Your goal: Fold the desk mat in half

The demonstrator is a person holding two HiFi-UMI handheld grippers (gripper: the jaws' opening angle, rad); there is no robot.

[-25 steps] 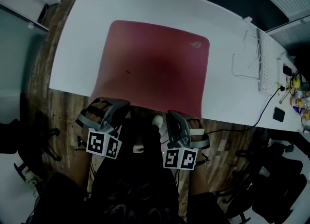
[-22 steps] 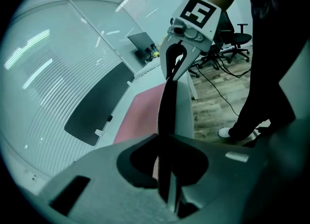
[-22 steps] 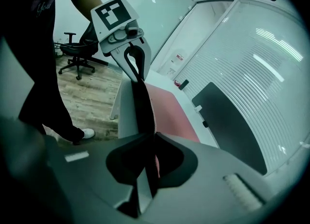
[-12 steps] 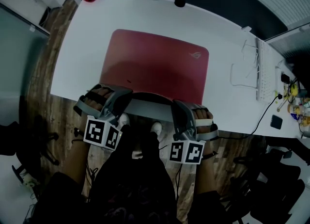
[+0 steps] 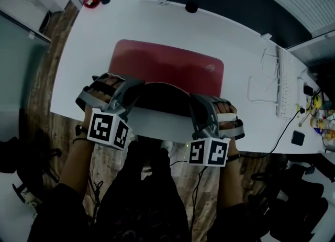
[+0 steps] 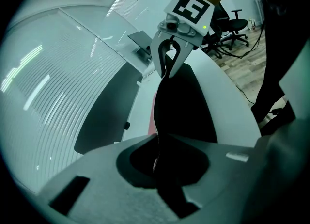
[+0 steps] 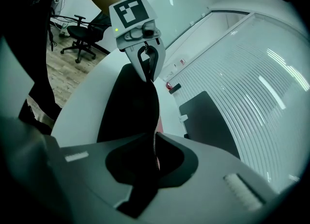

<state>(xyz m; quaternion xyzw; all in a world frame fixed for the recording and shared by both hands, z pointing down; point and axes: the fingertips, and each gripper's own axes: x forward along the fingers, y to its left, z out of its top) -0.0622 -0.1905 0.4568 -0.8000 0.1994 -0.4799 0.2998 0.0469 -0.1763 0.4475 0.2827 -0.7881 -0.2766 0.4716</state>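
A red desk mat (image 5: 167, 64) lies on the white desk (image 5: 78, 52). Its near edge is lifted and curled toward the far side, so the black underside (image 5: 161, 97) faces up between my grippers. The left gripper (image 5: 136, 90) is shut on the near left corner, the right gripper (image 5: 194, 102) on the near right corner. In the left gripper view the mat's edge runs from my jaws (image 6: 157, 162) across to the right gripper (image 6: 167, 59). The right gripper view shows the same edge pinched in the jaws (image 7: 155, 157) and stretched to the left gripper (image 7: 145, 63).
A white keyboard (image 5: 287, 81) and thin white cables (image 5: 260, 78) lie at the desk's right end. Small black items (image 5: 191, 7) and a red one (image 5: 92, 0) sit along the far edge. Office chairs (image 7: 80, 36) stand on the wooden floor behind.
Both grippers have moved up and away from the person, over the desk, carrying the mat's near edge with them. More black underside shows and less of the red top.
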